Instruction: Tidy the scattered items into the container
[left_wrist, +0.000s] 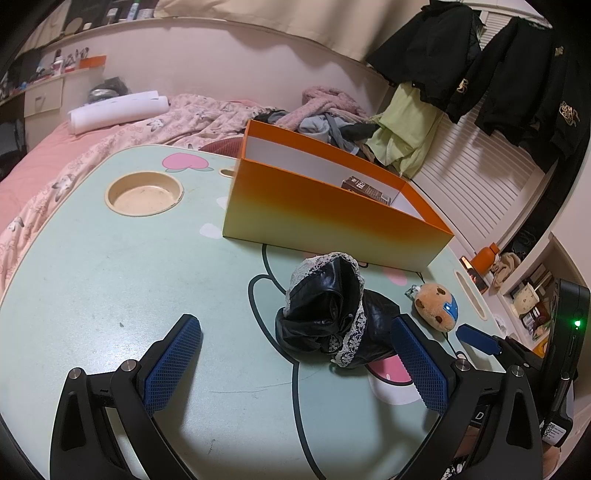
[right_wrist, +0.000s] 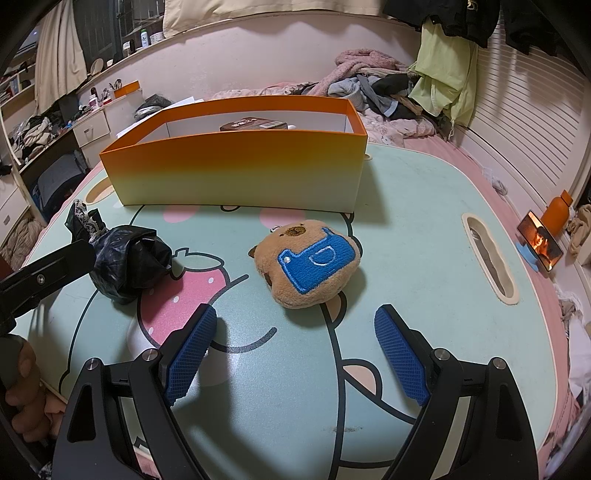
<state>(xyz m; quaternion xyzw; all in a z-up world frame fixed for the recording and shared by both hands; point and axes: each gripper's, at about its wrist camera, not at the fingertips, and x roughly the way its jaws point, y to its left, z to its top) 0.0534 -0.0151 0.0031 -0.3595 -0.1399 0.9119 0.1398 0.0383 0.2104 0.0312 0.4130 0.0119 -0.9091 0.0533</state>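
An orange open box stands on the mint cartoon table, with a brown carton inside. A black glossy pouch with lace trim lies in front of the box, between and just beyond the fingertips of my open, empty left gripper. A brown plush capybara with a blue patch lies just ahead of my open, empty right gripper. The box and the pouch also show in the right wrist view, and the plush in the left wrist view.
The table has a round cup recess at the far left and a handle slot at the right. It sits on a bed with pink bedding and piled clothes. A lit phone and an orange bottle stand right.
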